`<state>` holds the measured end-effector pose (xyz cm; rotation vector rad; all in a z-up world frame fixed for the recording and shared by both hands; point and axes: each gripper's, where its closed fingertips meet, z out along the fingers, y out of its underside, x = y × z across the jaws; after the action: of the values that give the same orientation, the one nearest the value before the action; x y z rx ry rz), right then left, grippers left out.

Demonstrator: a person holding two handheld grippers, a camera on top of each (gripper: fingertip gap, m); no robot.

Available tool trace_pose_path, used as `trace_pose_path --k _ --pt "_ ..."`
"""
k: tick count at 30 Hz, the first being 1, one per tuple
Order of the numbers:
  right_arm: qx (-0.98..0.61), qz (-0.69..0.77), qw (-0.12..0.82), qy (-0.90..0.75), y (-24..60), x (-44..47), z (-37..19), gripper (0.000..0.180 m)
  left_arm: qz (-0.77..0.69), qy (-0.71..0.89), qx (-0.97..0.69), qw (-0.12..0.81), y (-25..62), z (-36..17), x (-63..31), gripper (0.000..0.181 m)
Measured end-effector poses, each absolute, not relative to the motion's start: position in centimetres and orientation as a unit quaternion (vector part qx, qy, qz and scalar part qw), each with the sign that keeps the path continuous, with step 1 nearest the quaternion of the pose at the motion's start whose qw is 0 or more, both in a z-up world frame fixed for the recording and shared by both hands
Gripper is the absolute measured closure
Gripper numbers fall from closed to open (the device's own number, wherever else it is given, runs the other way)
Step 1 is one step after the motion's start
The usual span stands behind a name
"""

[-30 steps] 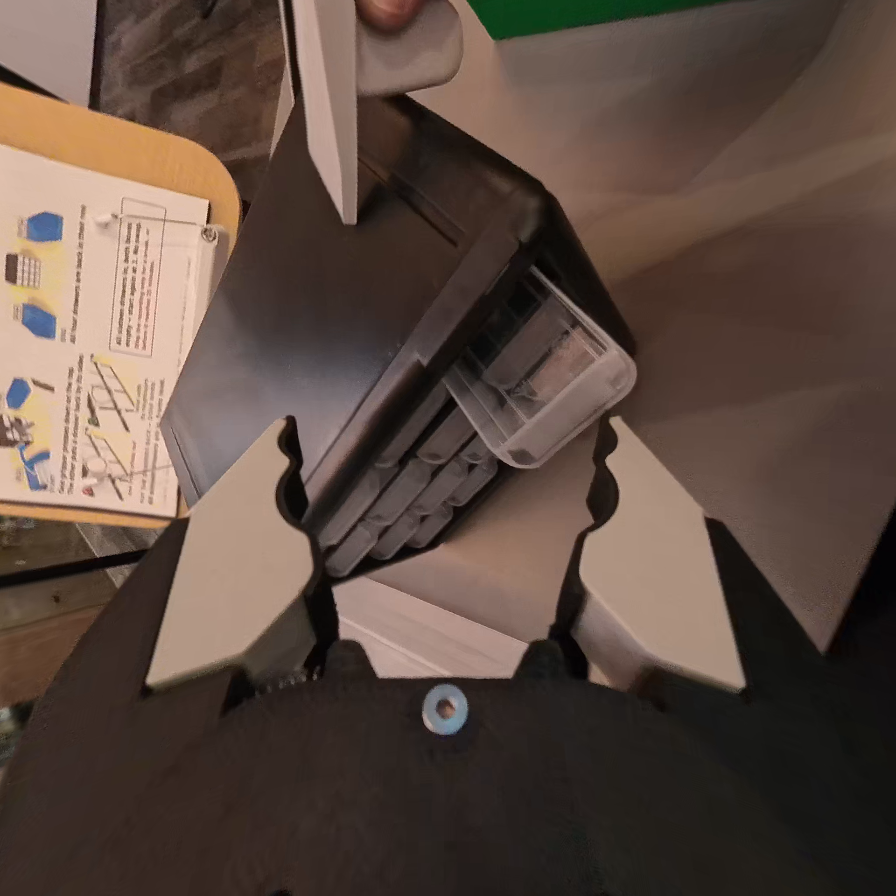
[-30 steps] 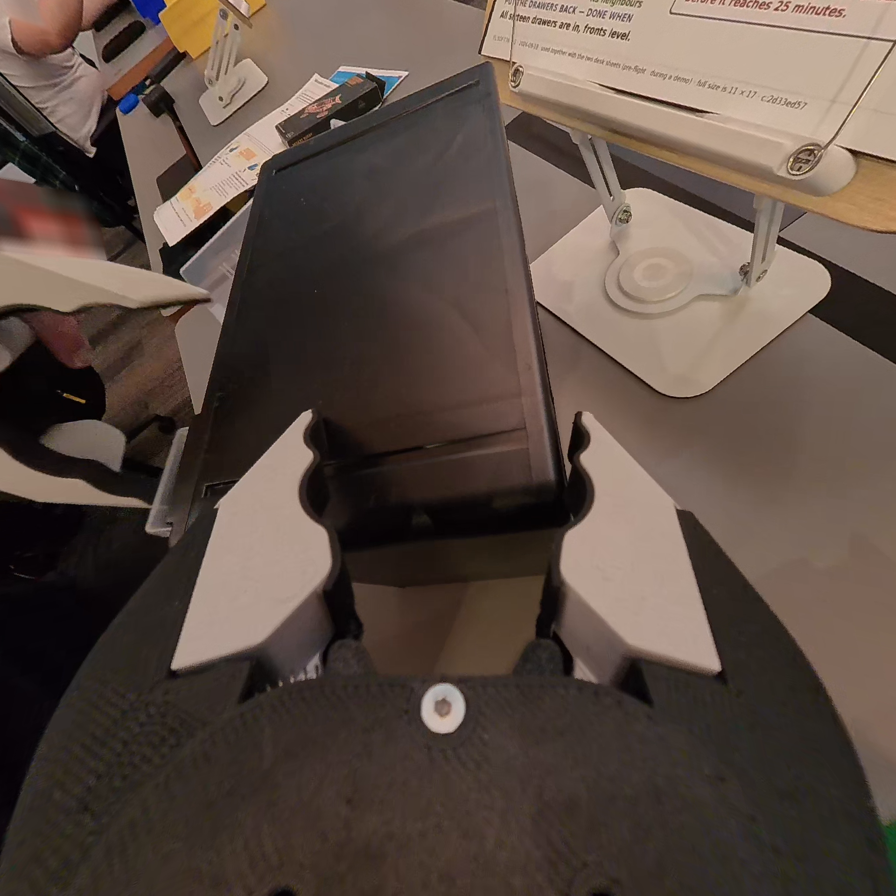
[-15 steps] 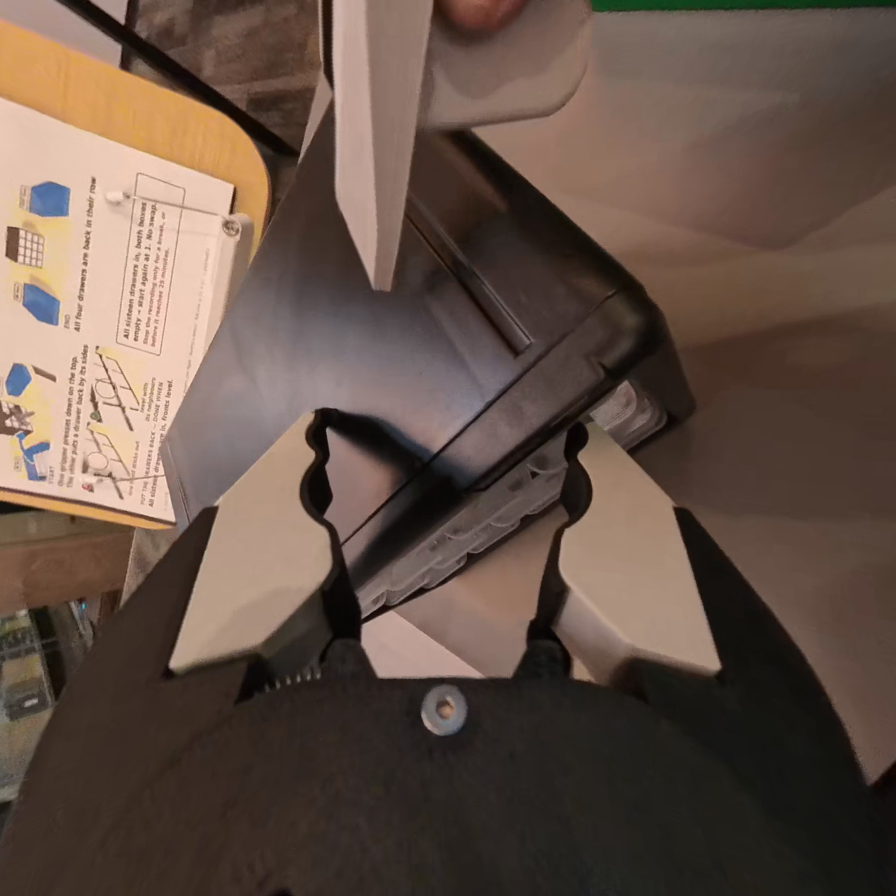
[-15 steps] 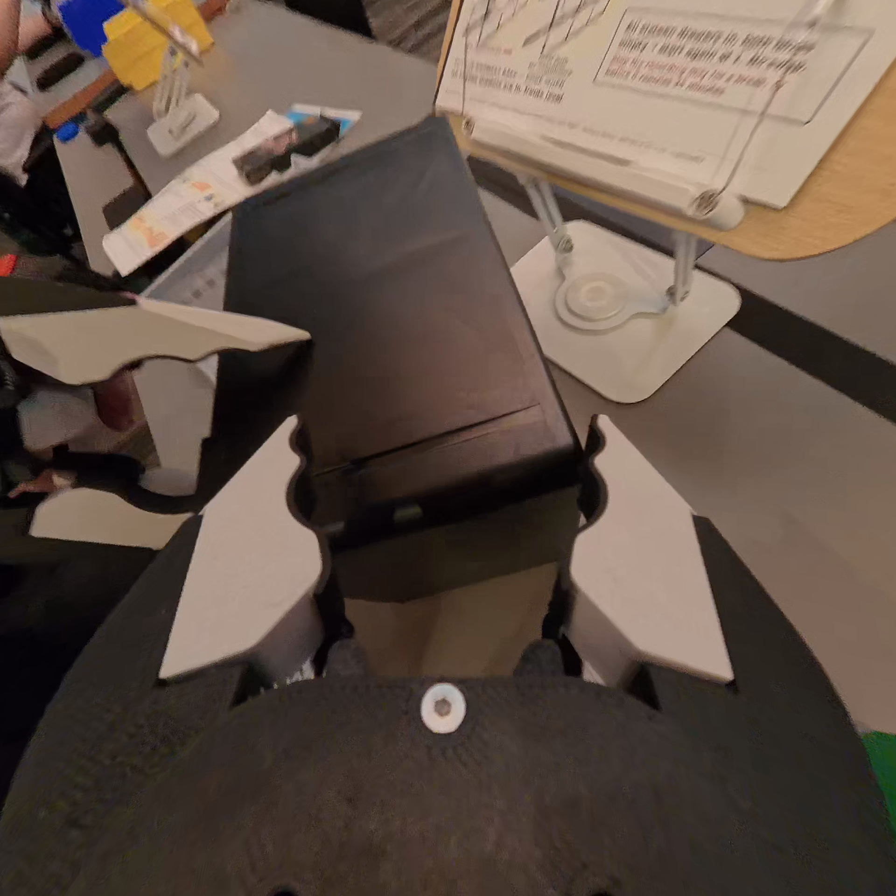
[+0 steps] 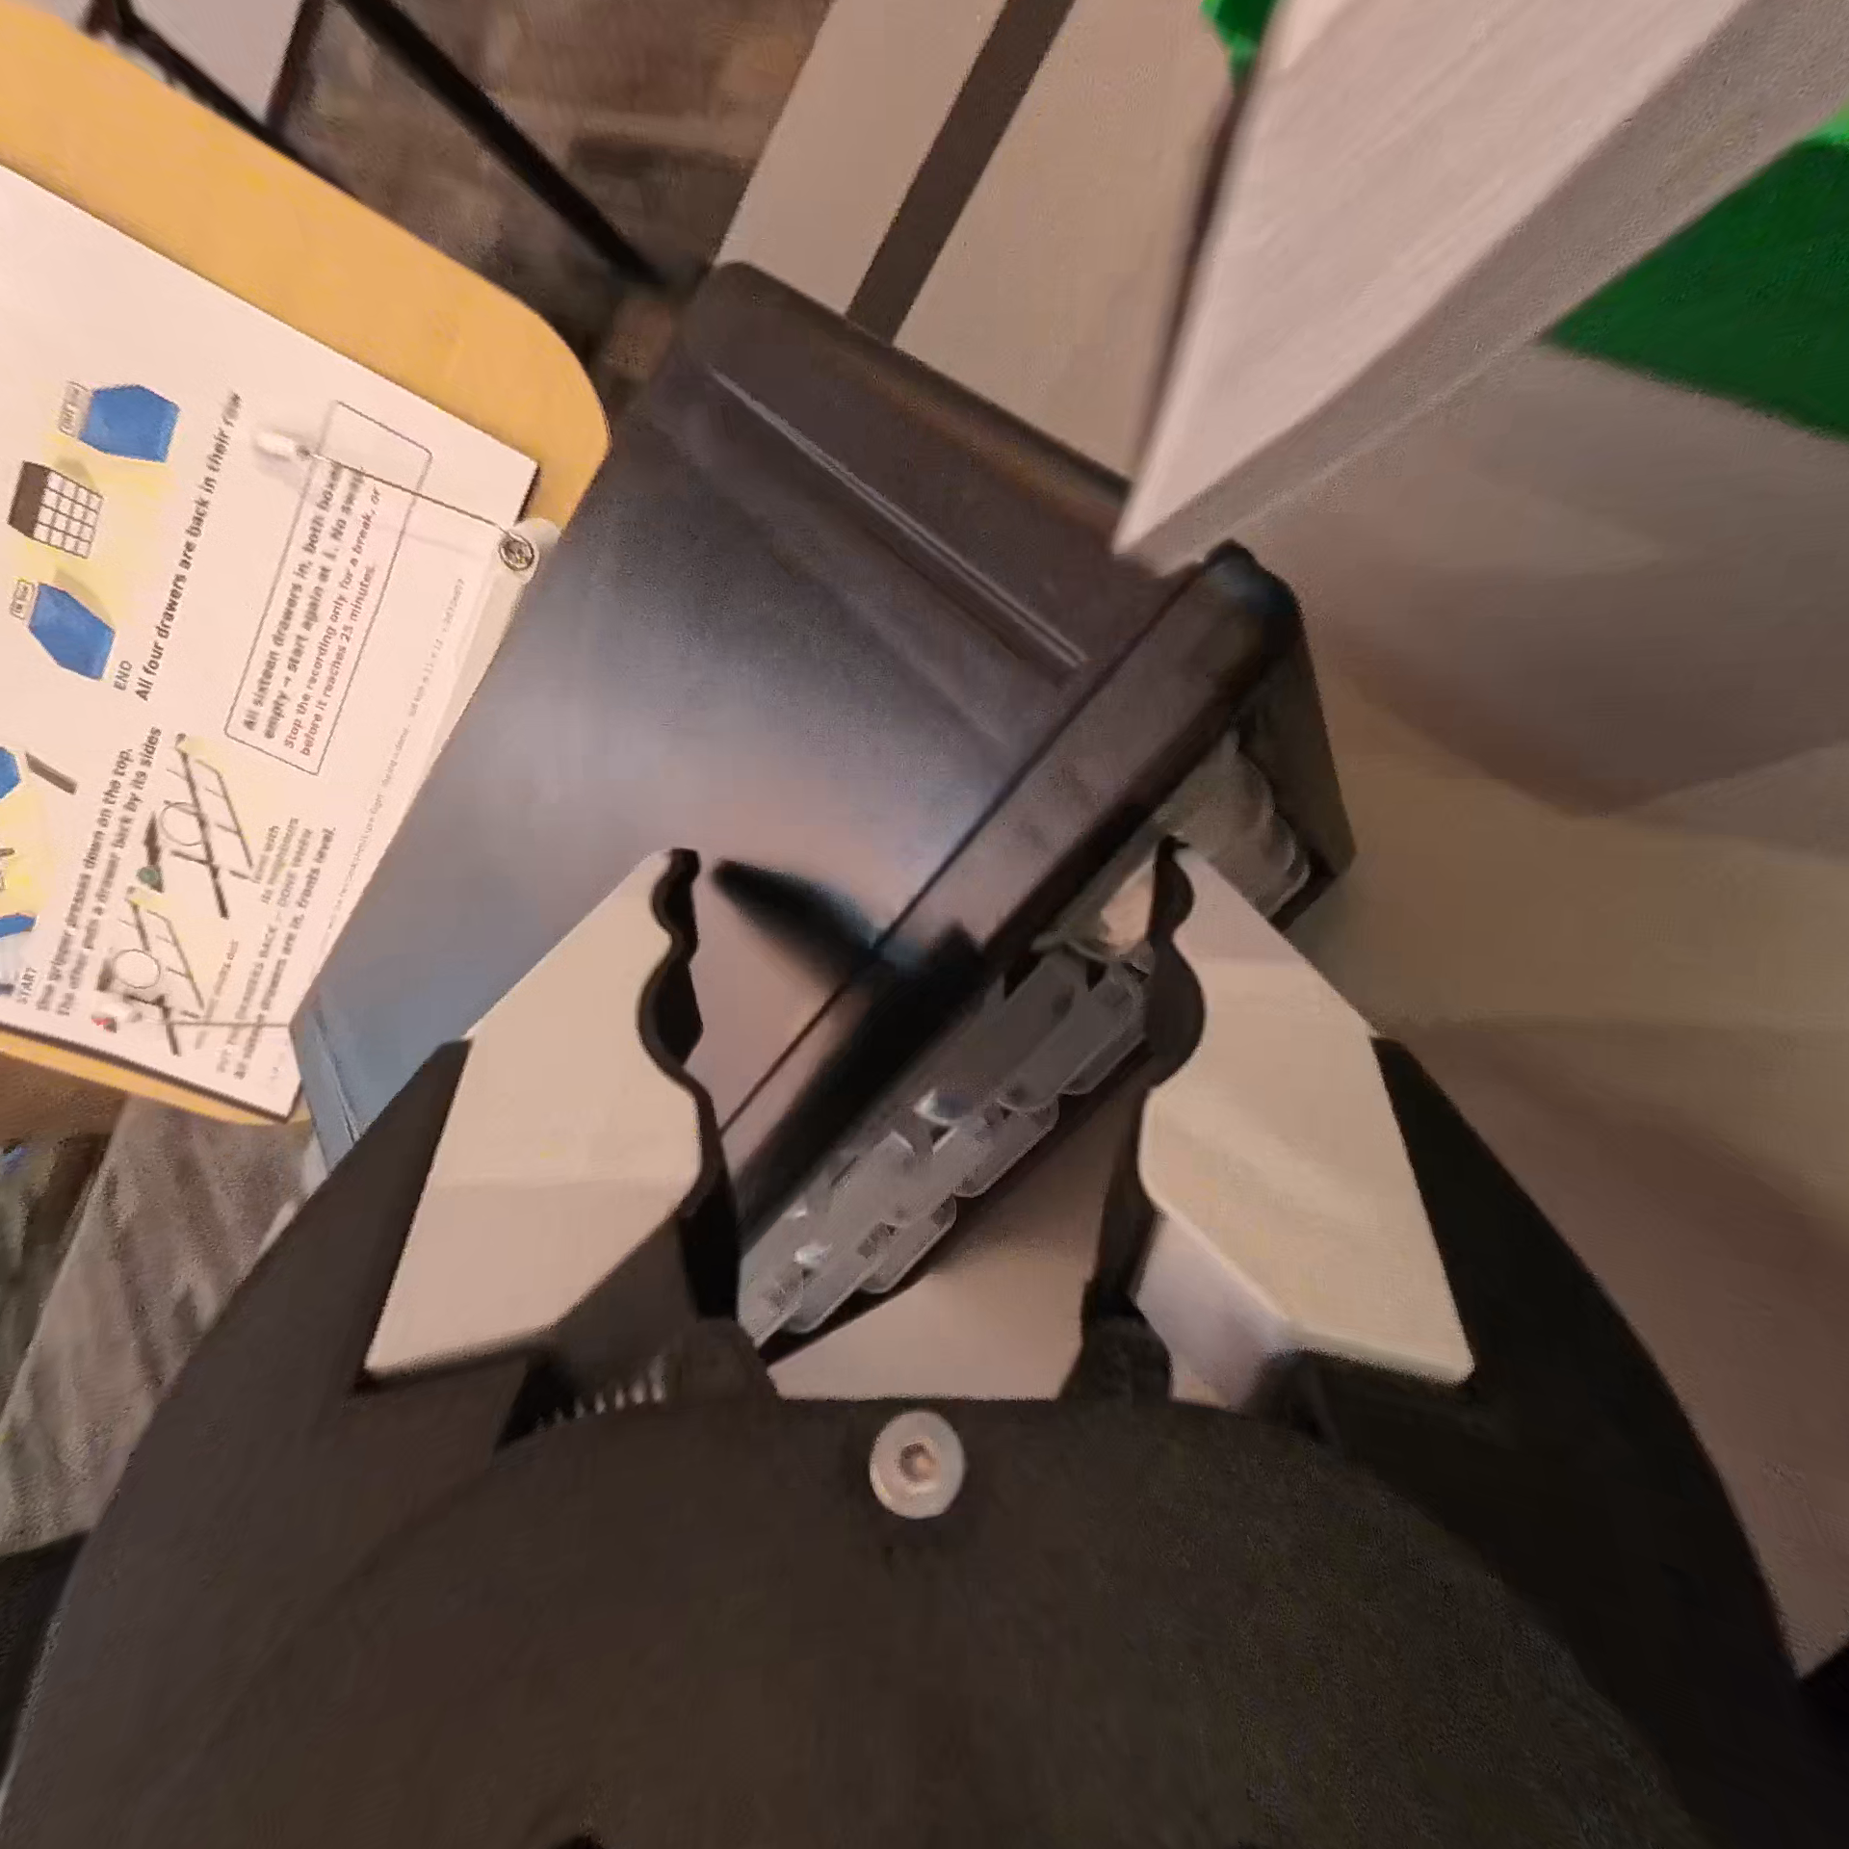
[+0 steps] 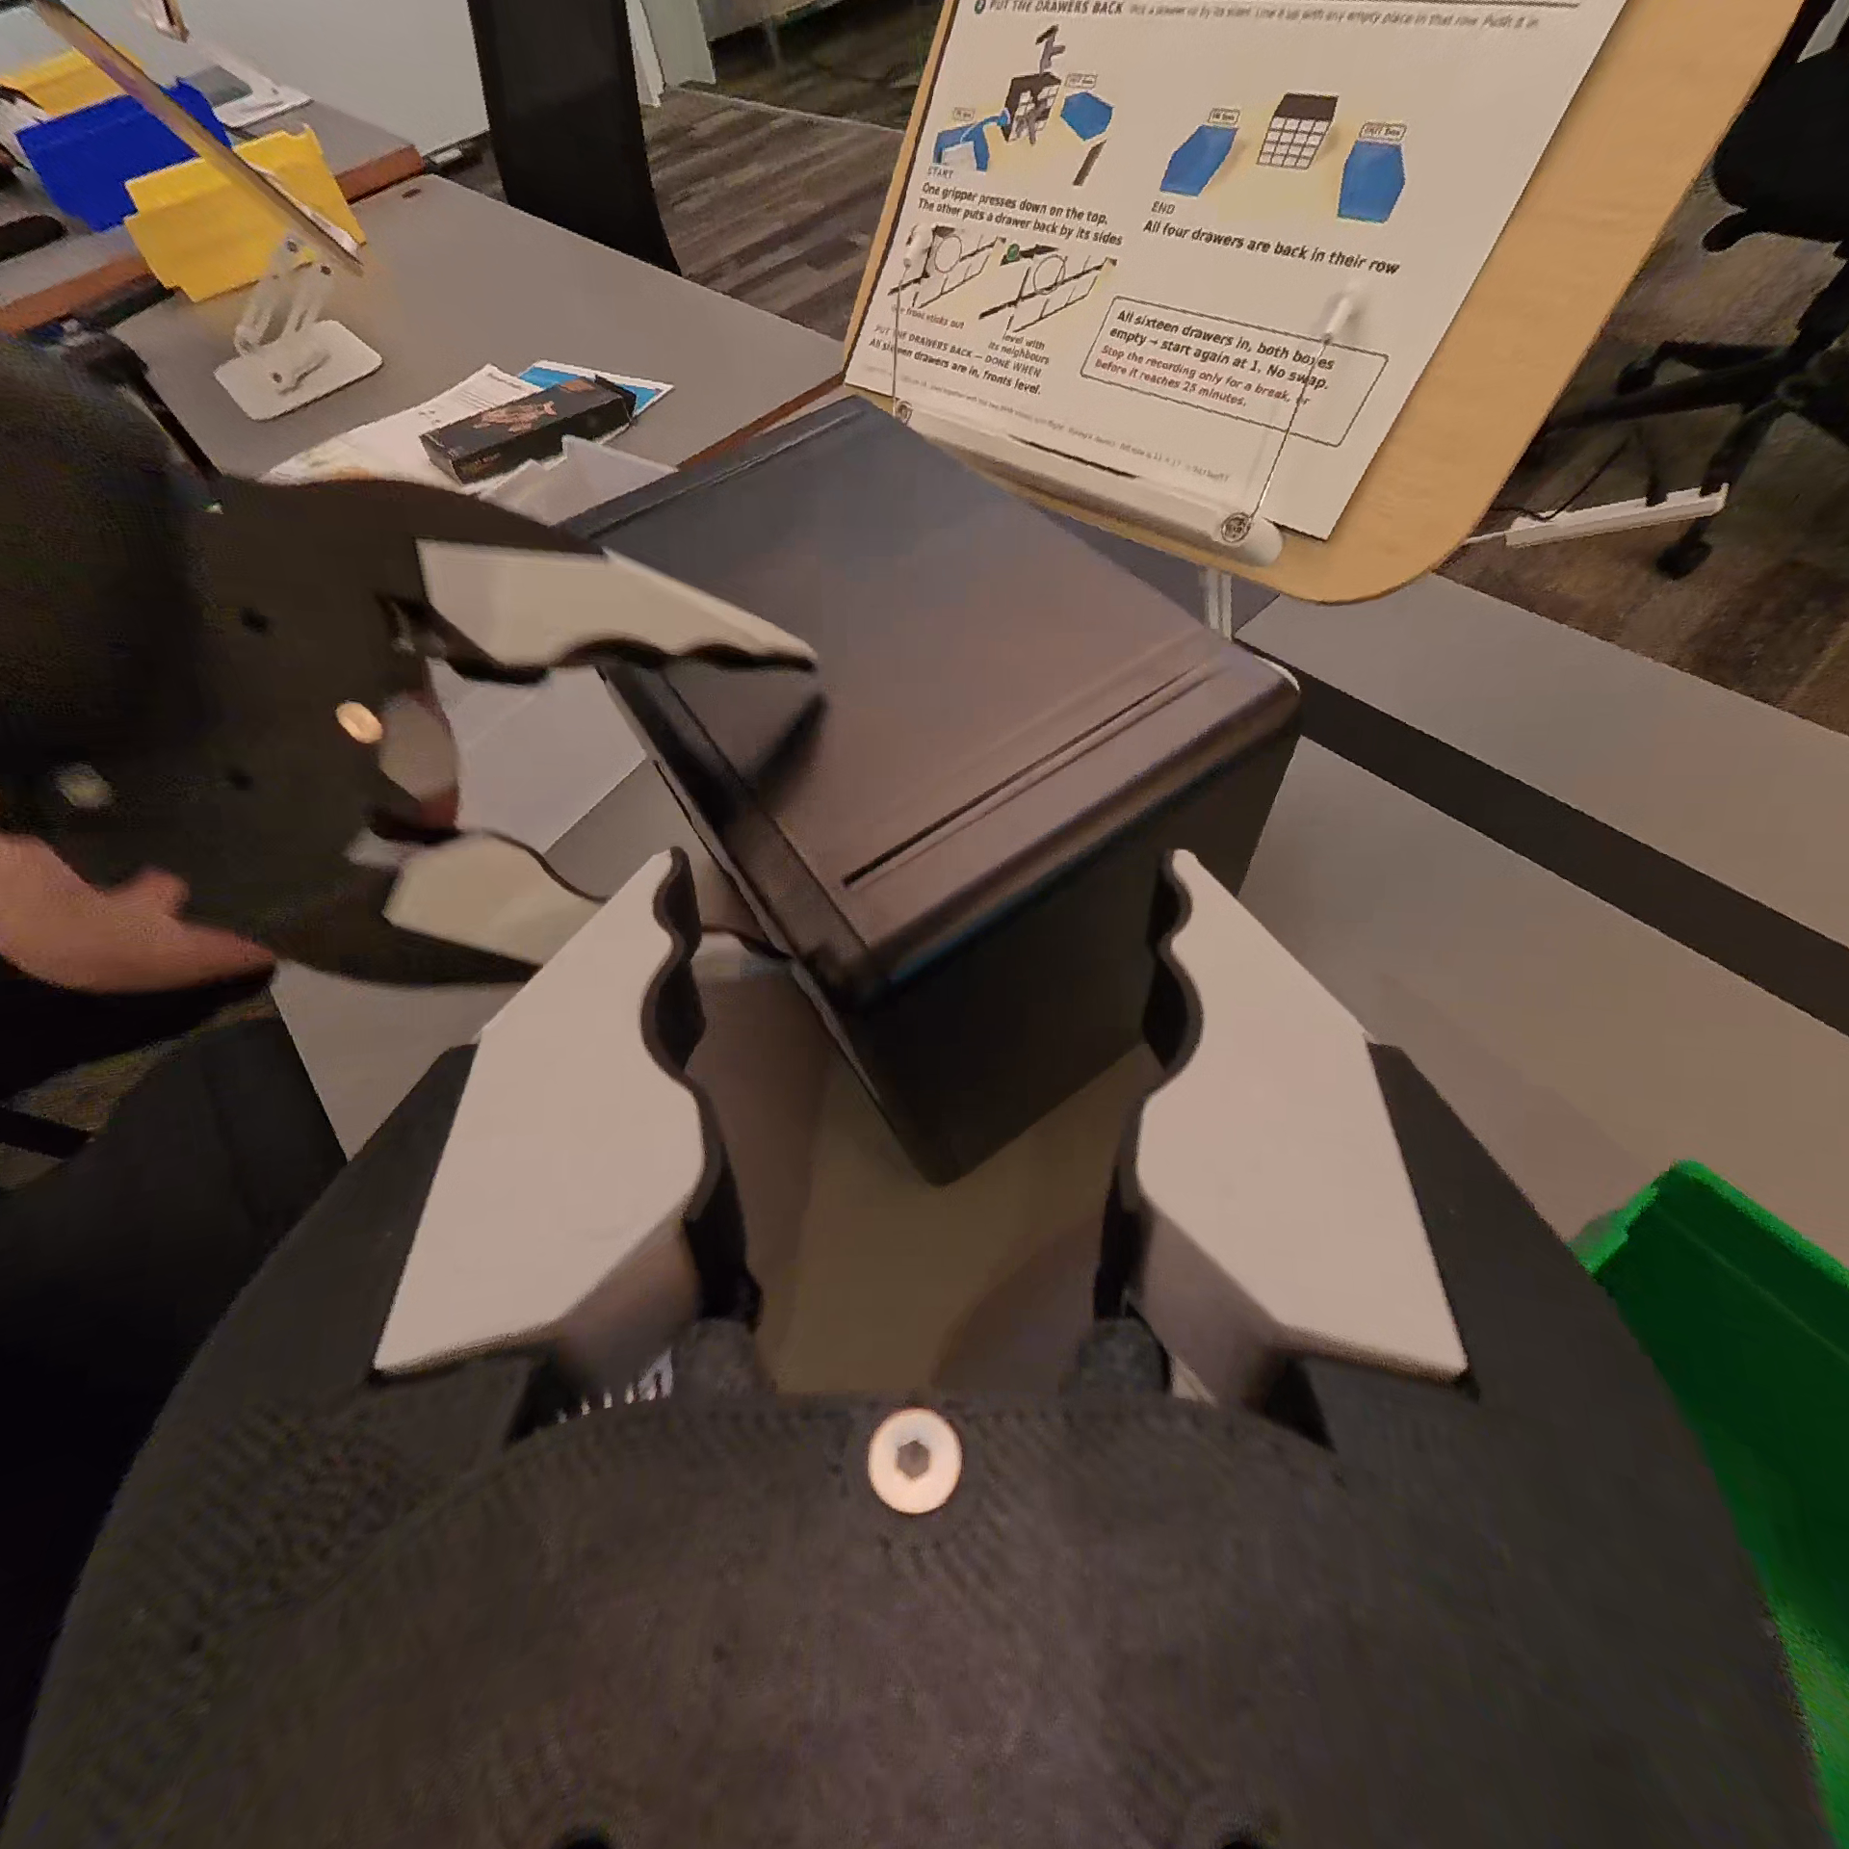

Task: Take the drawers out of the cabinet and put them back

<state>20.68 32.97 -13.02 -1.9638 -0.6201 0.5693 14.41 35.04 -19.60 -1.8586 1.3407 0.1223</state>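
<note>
The black cabinet [image 5: 780,720] stands on the grey table, its front filled with clear drawers [image 5: 941,1131] that sit level. My left gripper [image 5: 920,870] is open and straddles the cabinet's top front edge, one finger over the top and one in front of the drawer faces. In the right wrist view the cabinet [image 6: 951,700] shows from its rear corner, with the left gripper [image 6: 700,775] at its far front edge. My right gripper [image 6: 926,870] is open and empty, just off the cabinet's near corner. One of its fingers [image 5: 1401,250] shows blurred in the left wrist view.
A wooden board with an instruction sheet [image 6: 1201,250] stands close behind the cabinet, also in the left wrist view [image 5: 200,700]. A green bin [image 6: 1721,1331] is at the right. Yellow and blue bins [image 6: 200,190], a small black box [image 6: 520,430] and papers lie far left. A person's hand [image 6: 100,900] holds the left gripper.
The clear drawer that stuck out a second ago now sits level with the others. My left gripper has closed in over the front edge. My right gripper has pulled back off the cabinet's rear end.
</note>
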Motion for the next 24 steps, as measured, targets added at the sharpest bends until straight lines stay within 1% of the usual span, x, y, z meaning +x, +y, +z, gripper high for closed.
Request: trace_pose_path --k 1,3,5,9,12,16,17,18,20,24 --pt "-0.806 0.228 0.483 -0.256 32.4 20.9 -13.2 0.090 0.033 0.529 -0.735 0.422 34.6 -19.0 13.8 0.092" --pt "-0.807 0.215 0.484 -0.262 31.3 21.2 -13.6 0.090 0.015 0.517 -0.736 0.437 33.8 -17.8 11.5 0.084" --pt "-0.809 0.200 0.481 -0.271 30.3 21.4 -14.4 0.090 0.004 0.511 -0.733 0.448 33.1 -16.8 8.4 0.087" --pt "-0.808 0.158 0.493 -0.281 29.1 21.6 -16.0 0.094 0.044 0.471 -0.754 0.455 34.2 -16.3 -0.3 0.087" --pt "-0.815 0.141 0.481 -0.289 28.4 20.6 -17.8 0.094 -0.005 0.445 -0.774 0.450 35.1 -16.7 -3.9 0.084" --pt "-0.817 0.118 0.473 -0.308 28.3 18.6 -19.7 0.096 -0.099 0.451 -0.776 0.429 36.7 -17.9 -3.7 0.084" --pt "-0.818 0.111 0.471 -0.310 28.4 18.3 -20.1 0.096 -0.119 0.459 -0.778 0.412 37.0 -18.7 -3.2 0.088" --pt "-0.819 0.099 0.470 -0.314 28.6 18.0 -20.5 0.098 -0.143 0.463 -0.782 0.393 37.2 -19.5 -2.6 0.089" --pt "-0.819 0.087 0.469 -0.319 28.9 17.5 -21.2 0.100 -0.186 0.463 -0.786 0.365 37.4 -20.9 -1.2 0.084" --pt "-0.825 0.096 0.460 -0.314 29.7 16.9 -22.5 0.099 -0.187 0.458 -0.794 0.353 37.5 -21.6 -0.8 0.070"
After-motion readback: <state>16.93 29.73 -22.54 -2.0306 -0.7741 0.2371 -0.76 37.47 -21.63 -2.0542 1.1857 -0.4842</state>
